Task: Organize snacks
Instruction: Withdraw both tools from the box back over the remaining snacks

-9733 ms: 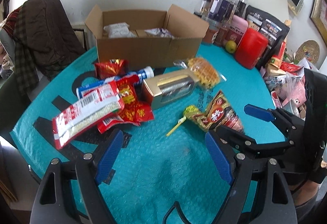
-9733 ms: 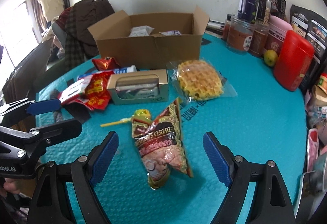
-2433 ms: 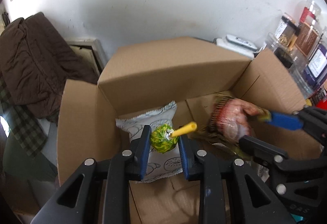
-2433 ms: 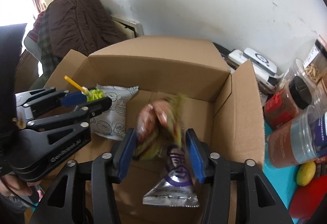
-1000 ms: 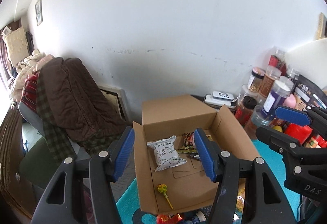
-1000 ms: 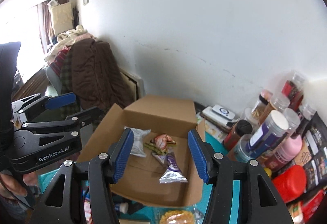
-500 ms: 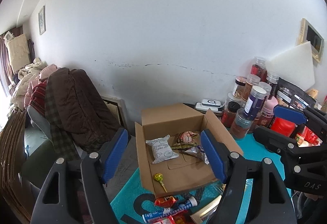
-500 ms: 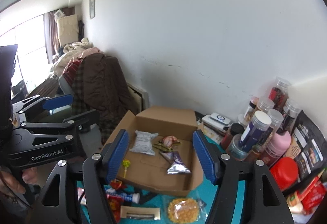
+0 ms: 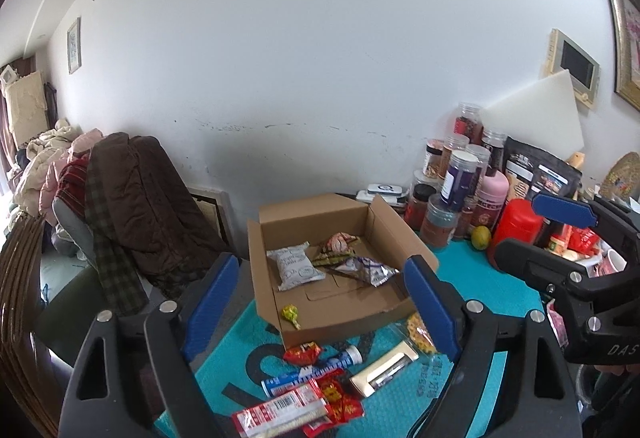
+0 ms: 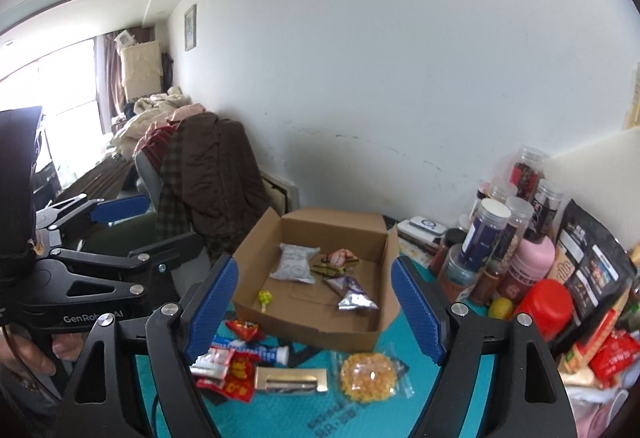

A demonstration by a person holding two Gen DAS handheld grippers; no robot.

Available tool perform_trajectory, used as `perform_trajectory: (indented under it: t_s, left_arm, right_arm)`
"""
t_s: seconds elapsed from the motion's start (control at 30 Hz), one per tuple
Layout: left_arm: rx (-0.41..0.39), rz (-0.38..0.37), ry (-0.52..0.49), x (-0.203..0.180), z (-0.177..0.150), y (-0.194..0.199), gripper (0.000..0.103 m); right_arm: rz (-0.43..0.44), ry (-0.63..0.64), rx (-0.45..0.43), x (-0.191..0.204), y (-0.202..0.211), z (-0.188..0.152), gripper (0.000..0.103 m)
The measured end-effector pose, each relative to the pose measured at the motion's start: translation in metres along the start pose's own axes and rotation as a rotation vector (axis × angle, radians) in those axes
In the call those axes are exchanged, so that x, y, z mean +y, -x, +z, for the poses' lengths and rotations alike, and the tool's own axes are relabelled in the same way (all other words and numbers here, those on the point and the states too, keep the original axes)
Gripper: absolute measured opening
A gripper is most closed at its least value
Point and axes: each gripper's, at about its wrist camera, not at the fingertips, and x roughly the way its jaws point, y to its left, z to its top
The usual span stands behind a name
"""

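- The left gripper (image 9: 320, 308) is spread wide, holding nothing, raised above the teal surface (image 9: 488, 286).
- The right gripper (image 10: 314, 312) is likewise spread wide and holds nothing.
- Beyond them, the open cardboard box (image 10: 320, 332) contains a white packet (image 10: 294, 267), a lollipop (image 10: 264, 298) and a silver pouch (image 10: 352, 298).
- Near the box, loose on the surface, lie a waffle pack (image 10: 368, 378), a gold box (image 10: 291, 379) and red packets (image 10: 230, 374).
- Jars (image 10: 486, 238) stand at the right.

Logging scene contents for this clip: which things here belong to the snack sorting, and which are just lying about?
Job:
cardboard box
lollipop and white packet in the box
waffle pack and gold box on the mat
left gripper and right gripper, both open

Lying about:
jars
red canister
brown coat
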Motion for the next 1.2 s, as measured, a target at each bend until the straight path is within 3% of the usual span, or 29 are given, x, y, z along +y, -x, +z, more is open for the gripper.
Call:
perform_trajectory:
  t_s: [0.43, 0.97, 1.2]
  left_arm:
    - [0.074, -0.069, 0.024, 0.006, -0.056, 0.011, 0.085]
    - [0.214, -0.182, 0.061, 0.027, -0.131, -0.009, 0.085]
    - [0.282, -0.155, 0.057, 0.044, -0.16, -0.028, 0.085]
  right_arm:
    - [0.012, 0.006, 0.031, 0.024, 0.012, -0.055, 0.08]
    - [0.061, -0.057, 0.163, 0.052, -0.022, -0.132, 0.08]
    - [0.068, -0.051, 0.206, 0.066, -0.043, -0.151, 0.08]
